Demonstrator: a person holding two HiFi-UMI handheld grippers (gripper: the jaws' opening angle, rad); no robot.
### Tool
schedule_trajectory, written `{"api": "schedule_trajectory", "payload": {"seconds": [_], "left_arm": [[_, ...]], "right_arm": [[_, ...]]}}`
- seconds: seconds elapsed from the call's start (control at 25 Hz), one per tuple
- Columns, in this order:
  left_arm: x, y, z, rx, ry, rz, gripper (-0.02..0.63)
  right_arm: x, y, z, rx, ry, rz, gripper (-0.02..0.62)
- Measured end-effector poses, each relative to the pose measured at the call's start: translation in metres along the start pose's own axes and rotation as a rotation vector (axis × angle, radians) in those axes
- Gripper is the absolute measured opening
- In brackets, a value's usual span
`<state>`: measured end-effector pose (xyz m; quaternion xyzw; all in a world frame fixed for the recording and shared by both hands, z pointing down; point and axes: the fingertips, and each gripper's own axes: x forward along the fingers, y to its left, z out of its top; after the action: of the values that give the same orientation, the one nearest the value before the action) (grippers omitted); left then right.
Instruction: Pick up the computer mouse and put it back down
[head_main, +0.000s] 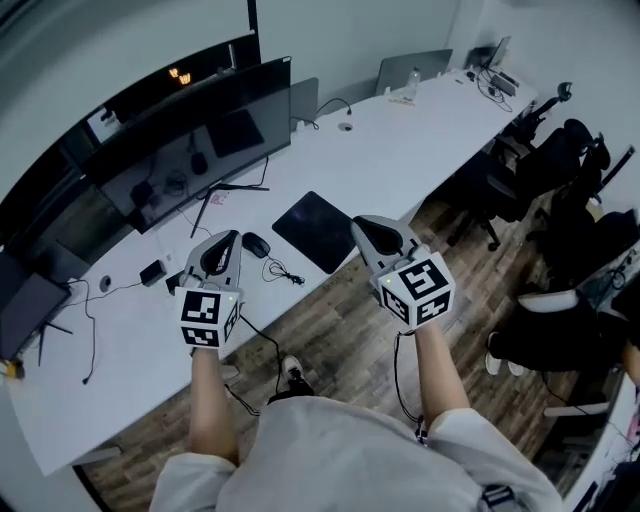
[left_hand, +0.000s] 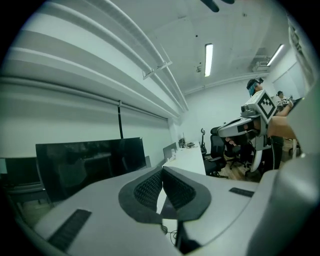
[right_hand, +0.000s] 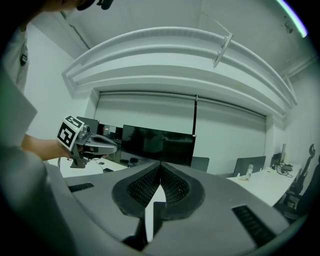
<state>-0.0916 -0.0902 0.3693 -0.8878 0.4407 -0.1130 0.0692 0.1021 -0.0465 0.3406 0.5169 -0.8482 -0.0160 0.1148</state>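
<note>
- Two marker cubes (head_main: 420, 288), one on each gripper, carry black-and-white square patterns; other print on the desk items is too small to read.
- White desk (head_main: 400, 150) runs long and diagonal in the head view. A wide dark monitor (head_main: 190, 150) stands along its far side, and a black mouse pad (head_main: 315, 230) lies near the front edge.
- Computer mouse (head_main: 256, 244) is black and sits on the desk just left of the mouse pad, with a thin black cable (head_main: 285, 272) coiled beside it.
- Farther down the desk are a grey laptop (head_main: 412, 68) and a bottle (head_main: 412, 82). Black office chairs (head_main: 560, 160) crowd the wood floor at right.
- Left gripper (head_main: 228, 240) is held over the desk's front edge, tip just beside the mouse; contact cannot be told.
- Left gripper view: fingers (left_hand: 145, 187) closed tip to tip, nothing between them.
- Right gripper (head_main: 366, 224) is over the near corner of the mouse pad, apart from the mouse.
- Right gripper view: fingers (right_hand: 145, 185) pressed together, empty.
- Mouse lies between the two grippers, nearer the left.
</note>
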Motion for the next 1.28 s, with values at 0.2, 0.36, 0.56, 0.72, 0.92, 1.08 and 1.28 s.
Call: {"api": "schedule_trajectory", "payload": {"seconds": [0.2, 0.36, 0.56, 0.72, 0.92, 1.08, 1.28], "left_arm": [[0.038, 0.051, -0.034, -0.038, 0.062, 0.016, 0.017], [0.061, 0.081, -0.07, -0.083, 0.101, 0.024, 0.017], [0.076, 0.109, -0.121, -0.172, 0.183, 0.083, 0.017], [0.08, 0.118, -0.155, -0.216, 0.244, 0.141, 0.017], [0.077, 0.12, -0.196, -0.295, 0.334, 0.239, 0.017], [0.069, 0.121, -0.226, -0.348, 0.398, 0.296, 0.017], [0.058, 0.122, -0.253, -0.378, 0.464, 0.321, 0.017]], "right_arm": [[0.082, 0.0, -0.015, 0.024, 0.064, 0.046, 0.031], [0.139, 0.006, -0.038, 0.031, 0.133, 0.096, 0.055], [0.201, 0.016, -0.074, 0.046, 0.22, 0.183, 0.091], [0.244, 0.026, -0.108, 0.056, 0.279, 0.276, 0.096], [0.292, 0.049, -0.153, 0.093, 0.362, 0.407, 0.139], [0.319, 0.078, -0.194, 0.1, 0.439, 0.502, 0.204], [0.343, 0.107, -0.249, 0.108, 0.549, 0.559, 0.268]]}}
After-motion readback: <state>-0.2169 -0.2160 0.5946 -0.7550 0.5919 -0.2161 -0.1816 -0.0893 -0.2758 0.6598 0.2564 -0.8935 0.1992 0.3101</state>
